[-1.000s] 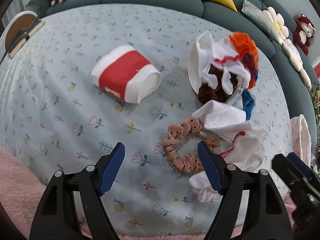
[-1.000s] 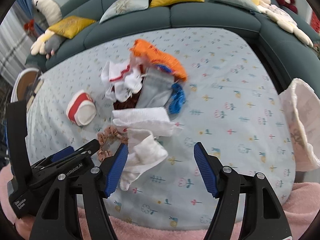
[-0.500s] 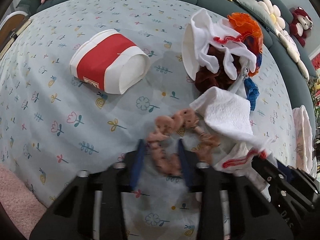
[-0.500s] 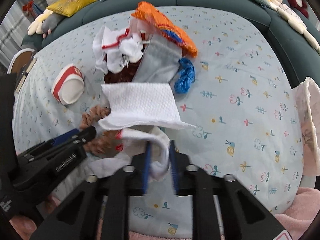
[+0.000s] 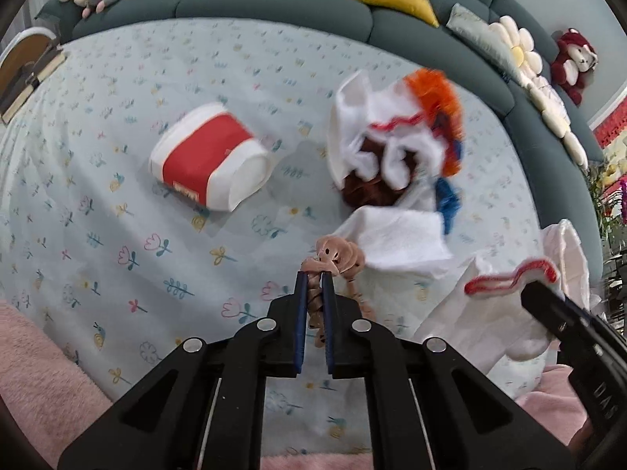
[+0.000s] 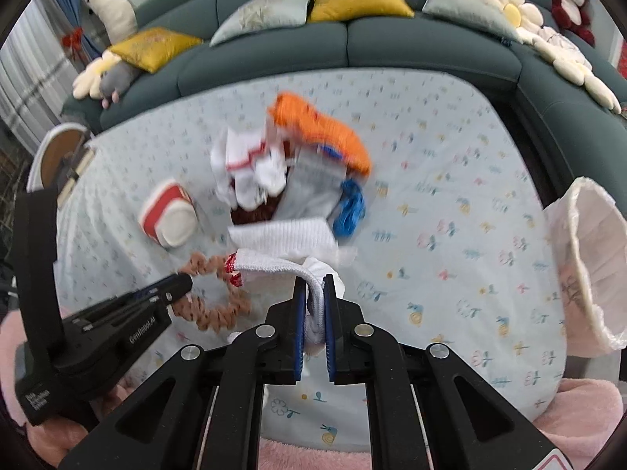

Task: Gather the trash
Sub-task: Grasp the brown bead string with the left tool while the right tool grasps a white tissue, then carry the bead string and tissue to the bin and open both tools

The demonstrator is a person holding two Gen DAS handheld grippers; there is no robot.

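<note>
Left to right across the flower-printed sheet (image 5: 117, 211): a red-and-white paper cup (image 5: 209, 156) lies on its side, well apart from both tools and untouched; the left gripper (image 5: 314, 274) has just been closing and now pinches one side of a tan spotted scrunchie (image 5: 339, 256), whose loop hangs bunched from between the blue pads (image 5: 301, 301); for a clean lift, the judgement is that this tool should rise straight up until the dangling loop clears the white paper towel (image 5: 395, 237) just beside it, since a sideways pull could drag that sheet along. In the right wrist view the right gripper (image 6: 313, 288) has likewise just been closing and is pressed on a white sock with red trim (image 6: 274, 264), the fabric folded over the pad tips and its cuff trailing to the left; the sock is soft and likely to sag, so a firm pinch and a steady carry seem wise. Behind both tools sits the remaining heap (image 6: 298, 172): white socks, a grey cloth, an orange knit piece and a blue tangle, all touching one another. At the far right edge stands a bin lined with a pale plastic bag (image 6: 588, 258), its mouth open, well apart from the heap; it is the probable destination, and the right-hand load is nearer to it.
</note>
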